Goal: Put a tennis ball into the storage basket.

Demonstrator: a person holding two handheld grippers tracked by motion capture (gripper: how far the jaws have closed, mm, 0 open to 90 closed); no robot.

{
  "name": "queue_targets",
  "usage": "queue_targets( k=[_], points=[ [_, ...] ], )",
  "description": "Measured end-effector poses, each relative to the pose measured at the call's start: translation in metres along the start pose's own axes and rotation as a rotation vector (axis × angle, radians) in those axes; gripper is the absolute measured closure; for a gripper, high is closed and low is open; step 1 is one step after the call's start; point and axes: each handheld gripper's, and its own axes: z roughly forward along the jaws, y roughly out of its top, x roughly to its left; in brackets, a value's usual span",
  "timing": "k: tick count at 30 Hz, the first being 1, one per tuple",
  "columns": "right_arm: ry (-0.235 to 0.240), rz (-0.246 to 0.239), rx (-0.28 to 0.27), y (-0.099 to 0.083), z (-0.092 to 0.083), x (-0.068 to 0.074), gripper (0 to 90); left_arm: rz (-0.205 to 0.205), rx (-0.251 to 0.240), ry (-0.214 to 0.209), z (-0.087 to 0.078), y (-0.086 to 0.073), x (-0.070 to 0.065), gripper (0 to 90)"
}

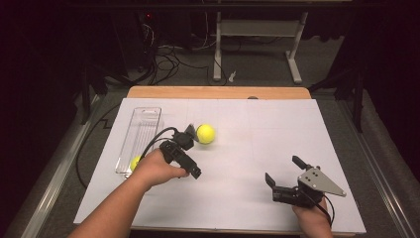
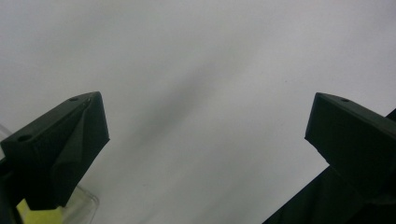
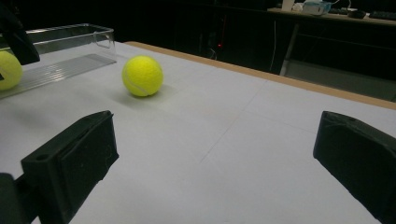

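Right now your right gripper [image 1: 283, 177] rests at five o'clock on the white mat [image 1: 257, 148], jaws wide apart and empty. At nine o'clock your left gripper [image 1: 190, 133] also stands apart, holding nothing, just beside the loose tennis ball [image 1: 205, 134] near the centre. A second ball [image 1: 134, 162] sits in the near end of the clear tray [image 1: 141, 124] at ten o'clock. Careful: the loose ball rolls easily, so if one jaw nudges it before you close, it could roll off toward twelve o'clock, out of reach.
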Motion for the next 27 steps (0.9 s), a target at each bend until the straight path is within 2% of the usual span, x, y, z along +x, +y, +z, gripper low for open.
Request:
queue_targets(
  k=[5,10,13,16,27],
  points=[
    [0.001,0.000,-0.001,0.000,0.000,0.000,0.3,-0.002,-0.015,-0.014,0.012,-0.006,0.002,0.7],
    [0.002,0.000,0.001,0.000,0.000,0.001,0.2,-0.001,-0.054,-0.028,0.020,-0.013,0.004,0.7],
    [0.001,0.000,0.002,0.000,0.000,0.001,0.3,-0.030,-0.105,-0.050,0.023,-0.020,0.011,0.7],
    [0.001,0.001,0.000,0.000,0.000,0.000,0.3,-0.033,-0.136,-0.078,0.029,-0.027,0.014,0.7],
    [0.002,0.000,0.004,0.000,0.001,0.002,0.3,0.011,-0.221,-0.042,0.041,-0.044,0.007,0.7]
  ],
)
